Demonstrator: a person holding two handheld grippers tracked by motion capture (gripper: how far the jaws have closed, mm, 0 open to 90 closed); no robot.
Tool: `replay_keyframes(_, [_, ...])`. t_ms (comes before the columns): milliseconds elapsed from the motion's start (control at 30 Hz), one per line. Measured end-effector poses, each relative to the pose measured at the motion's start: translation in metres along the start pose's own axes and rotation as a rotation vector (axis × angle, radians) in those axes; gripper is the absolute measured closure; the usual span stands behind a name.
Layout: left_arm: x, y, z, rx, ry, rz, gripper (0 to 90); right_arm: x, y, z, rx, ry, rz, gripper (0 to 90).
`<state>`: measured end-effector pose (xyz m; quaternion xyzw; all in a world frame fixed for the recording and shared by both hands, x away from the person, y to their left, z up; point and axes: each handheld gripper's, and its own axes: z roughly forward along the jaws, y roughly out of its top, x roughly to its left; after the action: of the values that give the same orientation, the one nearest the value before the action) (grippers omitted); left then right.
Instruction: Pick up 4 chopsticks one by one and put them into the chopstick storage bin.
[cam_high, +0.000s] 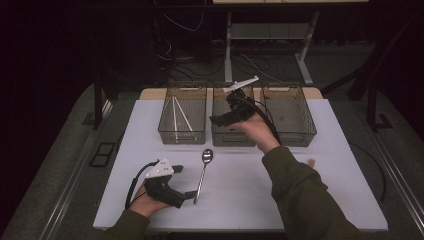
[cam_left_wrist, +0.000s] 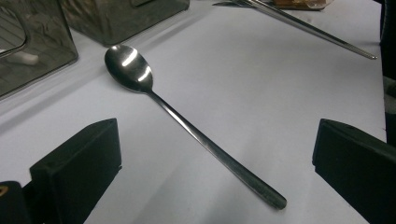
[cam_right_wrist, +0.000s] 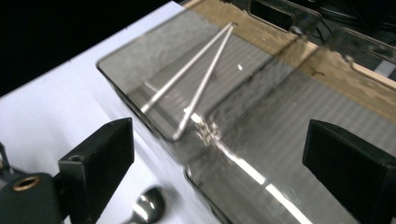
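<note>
no readable text, labels, brands or numbers anywhere, small marks on gripper plate too blurred

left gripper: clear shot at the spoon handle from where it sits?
Probably yes. The left gripper lies open on the table with the spoon handle running between its jaws, pads not touching it, and nothing lies across the handle.

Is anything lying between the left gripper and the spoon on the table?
Nothing visible does. The left gripper is open, and the spoon lies on bare table just ahead of its jaws, handle end nearest them.
</note>
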<state>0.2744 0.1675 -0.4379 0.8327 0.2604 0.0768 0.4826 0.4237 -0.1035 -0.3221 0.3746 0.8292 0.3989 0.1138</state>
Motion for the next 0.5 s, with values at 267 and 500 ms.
replay_keyframes(267, [-0.001,0.0,0.0,0.009,0.0,-0.005,0.0,-0.01,-0.026,-0.025,-0.037,0.005,0.012,9.1])
replay_keyframes(500, [-0.002,0.0,0.0,0.007,0.004,-0.006,0.0,-0.017,-0.047,-0.04,-0.062,0.009,-0.001,9.2])
